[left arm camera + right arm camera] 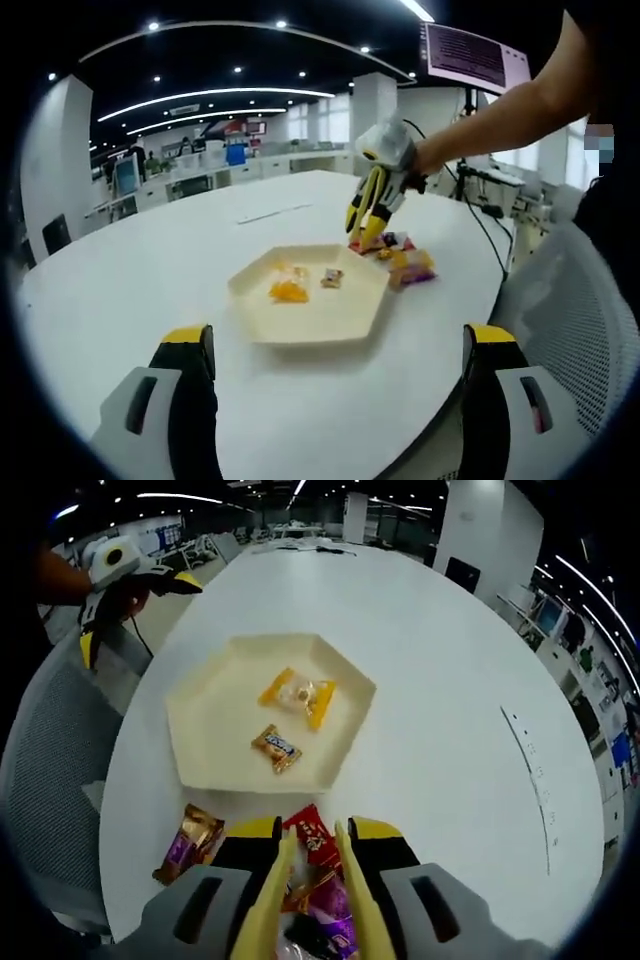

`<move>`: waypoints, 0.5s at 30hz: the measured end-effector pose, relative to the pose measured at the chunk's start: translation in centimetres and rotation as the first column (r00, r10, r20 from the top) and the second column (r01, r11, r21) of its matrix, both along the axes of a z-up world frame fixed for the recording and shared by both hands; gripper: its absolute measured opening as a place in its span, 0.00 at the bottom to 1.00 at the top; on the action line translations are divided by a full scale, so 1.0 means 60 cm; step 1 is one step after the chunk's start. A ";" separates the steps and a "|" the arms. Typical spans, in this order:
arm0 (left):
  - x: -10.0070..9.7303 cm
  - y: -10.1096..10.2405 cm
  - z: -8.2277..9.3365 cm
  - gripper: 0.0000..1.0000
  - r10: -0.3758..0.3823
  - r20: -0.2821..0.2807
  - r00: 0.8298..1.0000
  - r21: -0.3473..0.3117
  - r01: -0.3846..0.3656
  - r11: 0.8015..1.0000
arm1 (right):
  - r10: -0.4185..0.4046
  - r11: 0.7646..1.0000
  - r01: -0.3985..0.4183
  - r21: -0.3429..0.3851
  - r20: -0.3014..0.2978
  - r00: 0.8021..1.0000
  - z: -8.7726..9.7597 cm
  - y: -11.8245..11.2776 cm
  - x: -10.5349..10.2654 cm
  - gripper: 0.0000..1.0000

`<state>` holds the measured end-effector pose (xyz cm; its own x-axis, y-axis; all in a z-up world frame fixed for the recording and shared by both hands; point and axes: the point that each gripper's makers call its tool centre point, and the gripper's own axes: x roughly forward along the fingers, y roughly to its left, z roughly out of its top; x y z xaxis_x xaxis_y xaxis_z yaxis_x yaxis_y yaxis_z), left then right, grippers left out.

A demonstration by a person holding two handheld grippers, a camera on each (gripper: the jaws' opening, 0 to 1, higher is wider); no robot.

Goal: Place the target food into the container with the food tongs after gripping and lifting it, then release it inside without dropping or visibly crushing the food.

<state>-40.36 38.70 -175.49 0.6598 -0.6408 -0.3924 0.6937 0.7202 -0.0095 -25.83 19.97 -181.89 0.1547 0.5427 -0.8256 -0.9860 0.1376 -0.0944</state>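
A cream hexagonal tray lies on the white table and holds a yellow-wrapped candy and a small brown one. Beside it is a pile of wrapped candies, among them a red one and a purple-brown one. My right gripper grips yellow food tongs; their two arms straddle the red candy, and I cannot tell if they are pinching it. Near the table edge, my left gripper stands open and bare.
A grey mesh chair stands at the table's edge by the candy pile. A monitor and cables rise behind the person's arm. The white table stretches far beyond the tray.
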 end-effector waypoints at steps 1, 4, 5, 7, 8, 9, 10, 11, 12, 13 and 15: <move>0.000 0.000 0.000 0.99 0.002 0.001 1.000 0.002 -0.002 1.000 | 0.000 1.000 0.000 0.008 -0.008 1.000 -0.001 0.002 0.000 0.26; 0.000 0.001 -0.002 0.99 0.003 -0.003 1.000 0.004 -0.003 1.000 | 0.004 1.000 -0.003 0.010 -0.009 1.000 -0.007 0.006 0.001 0.26; 0.000 0.001 -0.002 0.99 0.003 -0.005 1.000 0.006 -0.003 1.000 | 0.002 1.000 -0.002 0.012 -0.009 1.000 -0.008 0.007 0.003 0.26; 0.000 0.001 -0.002 0.99 0.003 -0.006 1.000 0.004 -0.003 1.000 | -0.011 1.000 0.011 0.014 -0.010 1.000 -0.010 0.010 0.007 0.26; 0.000 0.000 -0.001 0.99 0.003 -0.007 1.000 -0.005 -0.003 1.000 | -0.016 1.000 0.017 0.016 -0.015 1.000 -0.012 0.011 0.008 0.26; 0.000 0.001 -0.001 0.99 0.005 -0.008 1.000 -0.007 -0.005 1.000 | -0.019 1.000 0.019 0.014 -0.017 1.000 -0.014 0.012 0.008 0.26; 0.001 0.002 -0.001 0.99 0.007 -0.008 1.000 -0.004 -0.007 1.000 | -0.019 1.000 0.019 0.007 -0.020 1.000 -0.018 0.012 0.006 0.25; 0.001 0.002 -0.001 0.99 0.007 -0.007 1.000 -0.004 -0.007 1.000 | -0.021 1.000 0.021 -0.007 -0.027 0.999 -0.021 0.010 0.004 0.25; 0.001 0.002 -0.001 0.99 0.007 -0.006 1.000 -0.005 -0.007 1.000 | -0.023 0.999 0.022 -0.025 -0.033 0.999 -0.026 0.006 0.001 0.25; 0.001 0.002 -0.001 0.99 0.009 -0.006 1.000 -0.006 -0.009 1.000 | -0.033 0.999 0.031 -0.042 -0.040 0.999 -0.031 0.002 -0.002 0.25; 0.002 0.003 0.000 0.99 0.011 -0.005 1.000 -0.006 -0.011 1.000 | -0.097 0.995 0.095 -0.033 -0.056 0.994 -0.030 -0.001 0.003 0.25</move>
